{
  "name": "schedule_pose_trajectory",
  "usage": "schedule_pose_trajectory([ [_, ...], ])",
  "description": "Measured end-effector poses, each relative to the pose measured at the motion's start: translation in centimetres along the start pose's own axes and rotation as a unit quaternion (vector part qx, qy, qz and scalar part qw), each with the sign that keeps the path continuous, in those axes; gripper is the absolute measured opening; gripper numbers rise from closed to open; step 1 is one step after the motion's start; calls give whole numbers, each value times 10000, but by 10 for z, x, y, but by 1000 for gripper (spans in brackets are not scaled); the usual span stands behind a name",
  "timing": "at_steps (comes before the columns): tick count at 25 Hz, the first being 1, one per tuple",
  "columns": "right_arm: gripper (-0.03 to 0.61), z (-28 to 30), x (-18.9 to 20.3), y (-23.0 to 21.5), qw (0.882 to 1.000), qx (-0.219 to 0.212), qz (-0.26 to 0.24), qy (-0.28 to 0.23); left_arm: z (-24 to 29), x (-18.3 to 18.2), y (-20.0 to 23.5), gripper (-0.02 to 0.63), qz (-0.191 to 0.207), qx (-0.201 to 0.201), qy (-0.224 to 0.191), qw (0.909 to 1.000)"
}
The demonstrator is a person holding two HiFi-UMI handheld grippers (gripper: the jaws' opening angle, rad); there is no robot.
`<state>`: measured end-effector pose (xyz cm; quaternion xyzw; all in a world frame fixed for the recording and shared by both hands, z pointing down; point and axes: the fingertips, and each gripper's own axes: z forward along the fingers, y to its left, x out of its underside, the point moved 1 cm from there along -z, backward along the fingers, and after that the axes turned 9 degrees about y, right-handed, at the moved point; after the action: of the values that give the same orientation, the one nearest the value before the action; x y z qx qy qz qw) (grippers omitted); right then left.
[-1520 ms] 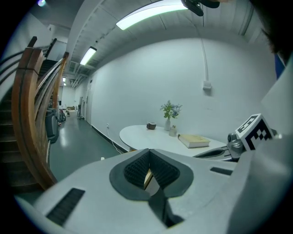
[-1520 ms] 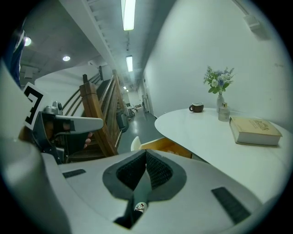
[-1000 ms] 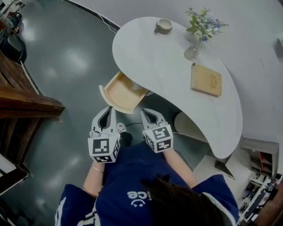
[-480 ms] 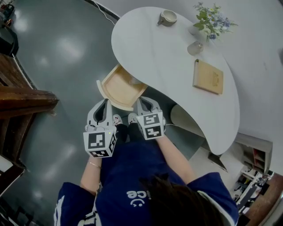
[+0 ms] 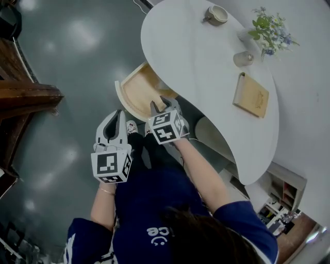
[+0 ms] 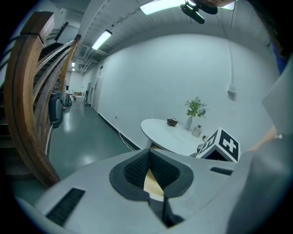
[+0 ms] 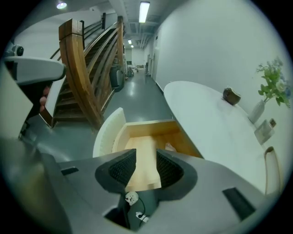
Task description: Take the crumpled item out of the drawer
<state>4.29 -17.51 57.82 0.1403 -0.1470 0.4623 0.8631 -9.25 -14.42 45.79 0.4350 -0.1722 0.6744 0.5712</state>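
The wooden drawer (image 5: pixel 135 92) stands pulled out from under the white table, its curved white front (image 5: pixel 119 100) facing me. A small pale crumpled item (image 7: pixel 170 147) lies at the drawer's right side, near the back. My right gripper (image 5: pixel 161 104) hovers over the drawer's near right corner, and its jaws (image 7: pixel 146 155) are opening with nothing between them. My left gripper (image 5: pixel 116 115) hangs short of the drawer front, to the left, and its fingertips (image 6: pixel 149 153) meet, shut and empty. In the head view the right gripper hides the crumpled item.
The white table (image 5: pixel 201 77) carries a mug (image 5: pixel 216 14), a vase of flowers (image 5: pixel 268 32), a small glass (image 5: pixel 242 58) and a wooden board (image 5: pixel 251 95). A wooden staircase (image 5: pixel 26 98) stands at the left. The person's shoes (image 5: pixel 131 127) are on the grey floor below the grippers.
My right gripper has moved forward over the drawer's near edge and its jaws have parted. The left gripper stays shut and has barely moved.
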Motion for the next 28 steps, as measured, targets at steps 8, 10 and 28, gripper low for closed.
schedule_pose_trajectory([
  [8,170,61,-7,-3,9933,231,-998,539,-5,40,51,5,-432,-552,192,9974],
  [10,186,74,-5,-3,9895,281,-1230,704,-9,53,60,5,-572,-672,258,9958],
  [28,344,156,24,-47,9476,1279,-1708,2375,-11,100,94,4,-1183,-852,385,9886],
])
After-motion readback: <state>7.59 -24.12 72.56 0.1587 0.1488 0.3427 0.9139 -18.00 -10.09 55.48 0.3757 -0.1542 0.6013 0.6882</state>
